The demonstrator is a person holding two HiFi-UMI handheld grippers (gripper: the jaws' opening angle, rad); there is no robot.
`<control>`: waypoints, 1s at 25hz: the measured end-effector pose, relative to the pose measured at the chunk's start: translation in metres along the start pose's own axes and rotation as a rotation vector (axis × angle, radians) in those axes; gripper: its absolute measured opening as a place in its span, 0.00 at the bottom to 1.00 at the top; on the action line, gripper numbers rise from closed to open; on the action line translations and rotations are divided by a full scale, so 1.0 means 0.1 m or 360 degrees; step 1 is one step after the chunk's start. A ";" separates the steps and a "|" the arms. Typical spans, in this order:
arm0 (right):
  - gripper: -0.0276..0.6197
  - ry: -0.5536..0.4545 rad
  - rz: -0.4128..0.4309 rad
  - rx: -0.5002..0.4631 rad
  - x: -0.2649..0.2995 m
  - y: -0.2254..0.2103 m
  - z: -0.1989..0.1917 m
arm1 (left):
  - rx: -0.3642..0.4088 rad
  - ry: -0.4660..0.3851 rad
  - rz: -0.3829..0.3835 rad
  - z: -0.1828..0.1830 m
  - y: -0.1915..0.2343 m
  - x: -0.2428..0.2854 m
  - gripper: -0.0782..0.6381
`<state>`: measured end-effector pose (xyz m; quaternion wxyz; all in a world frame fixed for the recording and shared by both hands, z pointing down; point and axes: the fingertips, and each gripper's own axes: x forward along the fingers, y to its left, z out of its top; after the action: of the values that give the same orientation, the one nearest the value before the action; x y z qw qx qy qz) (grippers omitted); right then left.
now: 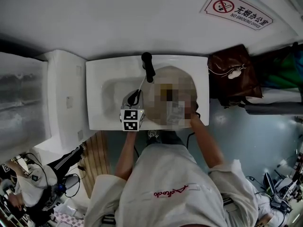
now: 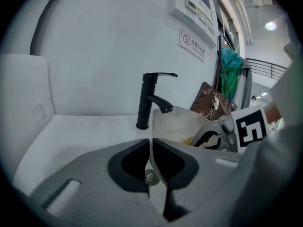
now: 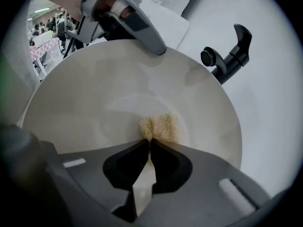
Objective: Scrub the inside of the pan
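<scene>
A cream pan (image 3: 118,93) is held tilted over the white sink (image 1: 102,108), just under the black faucet (image 1: 148,66). My left gripper (image 2: 151,140) is shut on the pan's thin handle (image 2: 152,174), which runs between its jaws. In the right gripper view that handle (image 3: 147,32) shows as grey at the pan's far rim. My right gripper (image 3: 150,140) is shut on a yellow sponge (image 3: 161,127), which presses on the pan's inner bottom. In the head view a mosaic patch hides most of the pan (image 1: 165,70) and the right gripper.
The faucet (image 3: 229,56) stands close beside the pan's rim. A brown bag (image 1: 234,74) hangs to the right of the sink. A white cabinet (image 1: 61,98) adjoins it on the left. The white wall with a no-smoking sign (image 1: 239,9) rises behind.
</scene>
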<state>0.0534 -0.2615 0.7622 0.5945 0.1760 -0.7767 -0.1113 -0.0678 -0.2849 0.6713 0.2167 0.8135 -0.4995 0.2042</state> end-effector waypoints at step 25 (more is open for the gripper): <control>0.08 0.0093 0.0236 -0.0059 -0.26 0.94 -0.08 | 0.0004 -0.0017 -0.0035 0.00 -0.01 0.02 0.14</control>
<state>0.0537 -0.1645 0.7772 0.6266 0.1102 -0.7678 -0.0763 -0.0659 -0.2857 0.6717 0.2154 0.8202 -0.4915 0.1981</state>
